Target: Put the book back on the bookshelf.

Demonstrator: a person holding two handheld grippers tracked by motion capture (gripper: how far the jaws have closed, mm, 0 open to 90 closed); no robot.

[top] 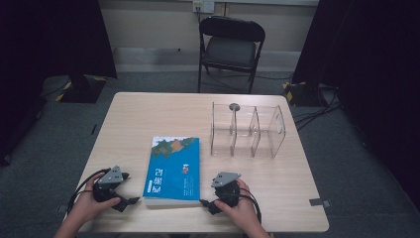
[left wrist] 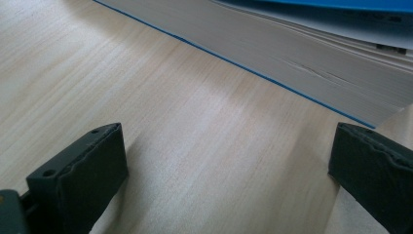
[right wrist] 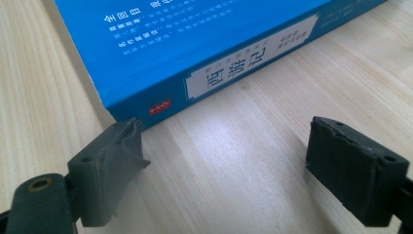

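Two hands sit at the near edge of the counter [top: 277, 148], each holding a tool. Between them lies a thick blue book [top: 173, 168], flat on its back with the cover facing up. Its long side runs away from the person, toward the far end of the counter.

From the left tool [top: 126, 188], the book is off to the right, with a little bare wood between them. In the left gripper view this tool's jaws are spread wide, with nothing in them, and the book's pale page edges [left wrist: 292, 53] cross just ahead.

From the right tool [top: 210, 191], the book is off to the left. In the right gripper view its jaws are also spread wide and empty. The spine of the book [right wrist: 234, 73], with its white label, lies just in front, and one near corner sits right beside one jaw.

Both tools look about equally close, but the right one seems a bit nearer to touching. A clear rack [top: 247, 130] with upright slots stands farther back on the right, well apart from the book. Probably the book should go in there, standing up.
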